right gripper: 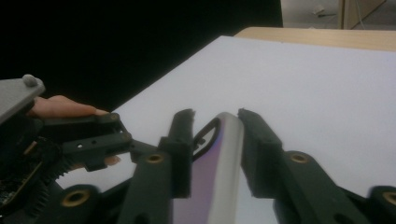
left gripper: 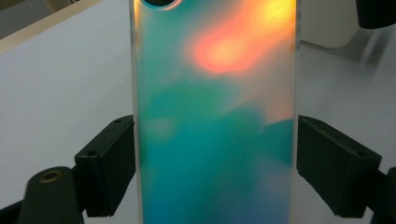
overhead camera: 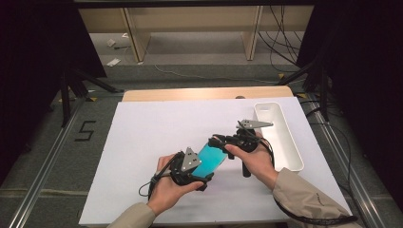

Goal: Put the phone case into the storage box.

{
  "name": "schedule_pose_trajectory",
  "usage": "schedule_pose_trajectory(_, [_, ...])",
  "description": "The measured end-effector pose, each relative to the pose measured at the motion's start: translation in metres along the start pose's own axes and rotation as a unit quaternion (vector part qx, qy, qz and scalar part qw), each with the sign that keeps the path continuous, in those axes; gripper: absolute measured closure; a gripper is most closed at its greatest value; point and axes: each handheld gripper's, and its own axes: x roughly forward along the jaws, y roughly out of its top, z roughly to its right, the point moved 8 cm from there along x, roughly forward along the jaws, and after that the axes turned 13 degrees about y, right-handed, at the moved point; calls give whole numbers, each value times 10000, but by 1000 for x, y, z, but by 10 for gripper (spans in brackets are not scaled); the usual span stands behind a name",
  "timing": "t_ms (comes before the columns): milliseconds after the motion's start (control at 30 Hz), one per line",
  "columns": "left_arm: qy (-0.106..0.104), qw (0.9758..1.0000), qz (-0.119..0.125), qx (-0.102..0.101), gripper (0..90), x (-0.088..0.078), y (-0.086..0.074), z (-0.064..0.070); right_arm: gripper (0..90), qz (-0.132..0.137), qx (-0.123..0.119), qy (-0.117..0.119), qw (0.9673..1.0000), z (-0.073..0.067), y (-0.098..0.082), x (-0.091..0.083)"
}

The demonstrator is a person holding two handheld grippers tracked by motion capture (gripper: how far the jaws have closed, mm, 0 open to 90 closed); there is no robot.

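Left gripper [overhead camera: 202, 178] clamps the phone case [overhead camera: 210, 160] across its width above the white table [overhead camera: 142, 142], long axis running out toward one o'clock, where the right gripper [overhead camera: 219, 141] has its jaws narrowed around the far end.

Both forearms wear beige jacket sleeves with ribbed cuffs. The left gripper [overhead camera: 202, 178] and right gripper [overhead camera: 215, 141] have black bodies, and each carries a grey three-cornered plate on top with small fasteners. A black cable trails from each unit. The jaws are matte black blocks with small screw holes, joined to black links by brass-coloured pivot bushings.
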Motion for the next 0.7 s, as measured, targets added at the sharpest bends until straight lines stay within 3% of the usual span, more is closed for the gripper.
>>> schedule_pose_trajectory(333, [-21, 9999, 79, 138, 163, 1, 0, 2, 744, 85, 130, 201, 9997, -9, 7, -2])
schedule_pose_trajectory(433, [-86, 9996, 202, 172, 173, 0, 3, 2, 796, 101, 180, 436, 9988, -15, 11, -4])
schedule_pose_trajectory(467, [-111, 9995, 241, 162, 150, -1, 4, 2, 797, 45, -14, 287, 9996, -14, 13, -5])
schedule_pose_trajectory(500, [-118, 9995, 264, 157, 150, -2, 4, 2, 799, 77, -96, 282, 9995, -14, 16, -7])
schedule_pose_trajectory(567, [-174, 9995, 269, 77, 132, -4, 4, 1, 800, 118, 0, 391, 9992, -15, 20, -10])
schedule_pose_trajectory(700, [-245, 9991, 343, -39, 110, -5, 5, -3, 799, 48, -160, 390, 9991, -15, 23, -14])
